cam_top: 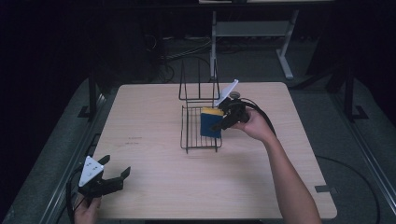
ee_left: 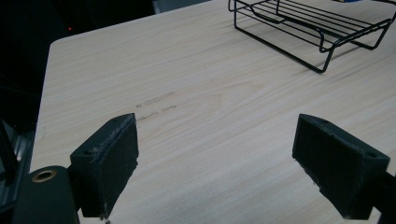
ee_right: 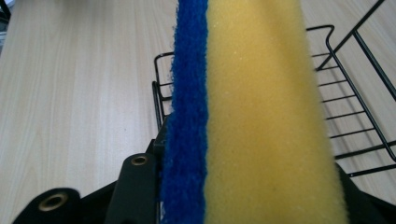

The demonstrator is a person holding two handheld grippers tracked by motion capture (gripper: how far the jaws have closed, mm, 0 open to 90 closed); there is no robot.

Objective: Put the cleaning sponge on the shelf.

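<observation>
Holding the blue-and-yellow sponge [cam_top: 211, 122] clamped in your right gripper [cam_top: 223, 120] above the wire rack [cam_top: 189, 135], you've yet to release it; left gripper [cam_top: 114, 173], at 7 o'clock, gapes empty.

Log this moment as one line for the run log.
right gripper: shut on sponge, over wire rack | left gripper: open, holding nothing, near table front-left corner

Pale wooden table [cam_top: 154, 186], dark floor [cam_top: 359, 154] around it, white desk frame [cam_top: 252, 30] behind
</observation>
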